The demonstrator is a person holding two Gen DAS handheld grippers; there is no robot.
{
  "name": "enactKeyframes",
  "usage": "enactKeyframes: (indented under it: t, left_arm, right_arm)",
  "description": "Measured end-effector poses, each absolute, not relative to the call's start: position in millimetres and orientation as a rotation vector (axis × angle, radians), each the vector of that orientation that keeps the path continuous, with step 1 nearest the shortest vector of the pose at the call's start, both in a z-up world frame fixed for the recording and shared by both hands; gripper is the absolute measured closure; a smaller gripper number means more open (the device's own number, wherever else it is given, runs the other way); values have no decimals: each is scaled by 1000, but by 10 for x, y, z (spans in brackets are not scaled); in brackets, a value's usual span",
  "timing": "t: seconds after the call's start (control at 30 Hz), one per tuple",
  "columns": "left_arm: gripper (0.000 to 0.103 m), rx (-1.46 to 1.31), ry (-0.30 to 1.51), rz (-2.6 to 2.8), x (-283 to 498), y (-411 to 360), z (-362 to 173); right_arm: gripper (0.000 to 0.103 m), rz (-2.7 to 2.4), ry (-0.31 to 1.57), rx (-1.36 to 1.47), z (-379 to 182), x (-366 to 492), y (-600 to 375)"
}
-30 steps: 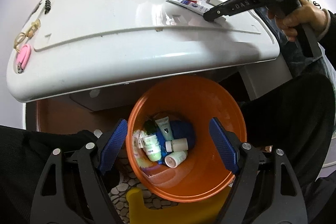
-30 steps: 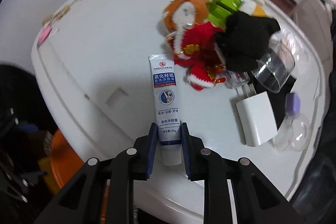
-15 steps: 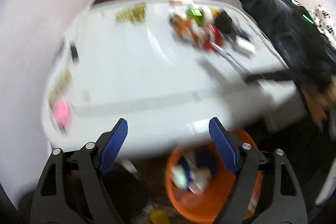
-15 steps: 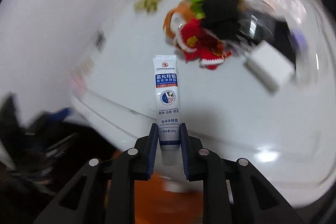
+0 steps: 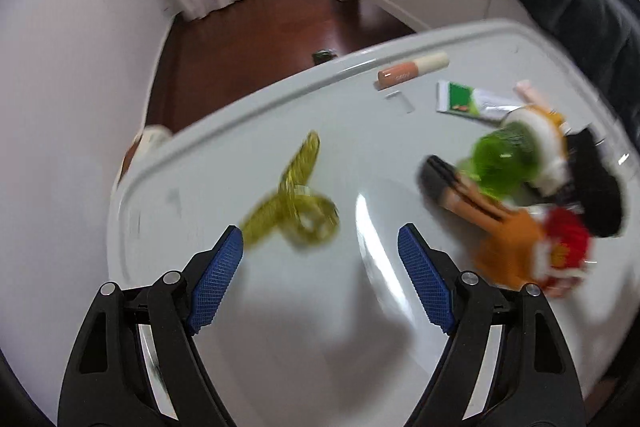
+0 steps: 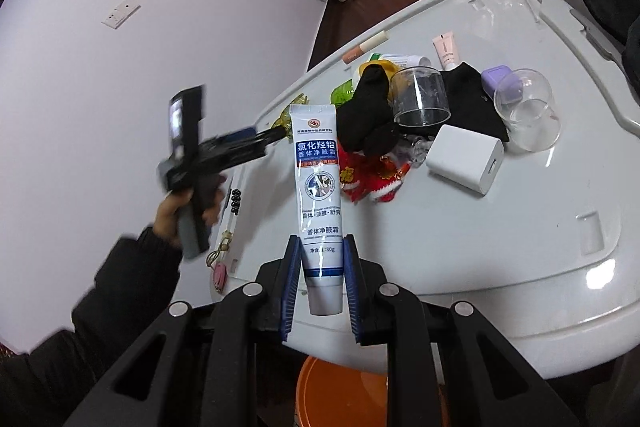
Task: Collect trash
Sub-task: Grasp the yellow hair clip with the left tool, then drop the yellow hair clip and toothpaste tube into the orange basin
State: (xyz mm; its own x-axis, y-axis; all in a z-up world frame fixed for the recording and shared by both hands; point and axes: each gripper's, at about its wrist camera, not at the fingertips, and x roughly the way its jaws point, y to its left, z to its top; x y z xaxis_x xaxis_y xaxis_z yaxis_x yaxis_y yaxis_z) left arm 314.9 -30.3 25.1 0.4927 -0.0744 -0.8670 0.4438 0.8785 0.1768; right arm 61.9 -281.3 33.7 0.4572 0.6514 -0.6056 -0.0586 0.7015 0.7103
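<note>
My right gripper is shut on a white and blue cream tube and holds it upright in the air above the white table's front edge. The rim of the orange bin shows below the table edge. My left gripper is open and empty, low over the table, just short of a gold ribbon bow. The left gripper also shows in the right wrist view, blurred, held in a hand at the left.
A pile at the table's right holds a plush doll, a green clip, a black sock, a clear cup, a white charger, a glass globe. A green tube and a peach stick lie at the far edge.
The right gripper has lifted the tube off the table and pulled back over the bin. The left gripper has swung up from above the bin to over the table near the bow.
</note>
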Motion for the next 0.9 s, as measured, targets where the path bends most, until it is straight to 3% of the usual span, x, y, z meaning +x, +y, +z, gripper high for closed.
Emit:
enactKeyframes:
  t: [0.17, 0.3, 0.6, 0.9]
  left_arm:
    - [25, 572, 993, -466, 3376, -279, 41]
    - [49, 550, 964, -512, 3434, -174, -93]
    - [53, 300, 1004, -358, 3094, -123, -47]
    - [53, 146, 1063, -250, 1667, -295, 347]
  right_arm:
    - [82, 505, 1015, 662, 351, 736, -2899]
    - [82, 518, 1013, 644, 325, 835, -2788]
    - [82, 485, 1015, 620, 300, 859, -2758]
    - [82, 475, 1008, 577, 329, 657, -2685]
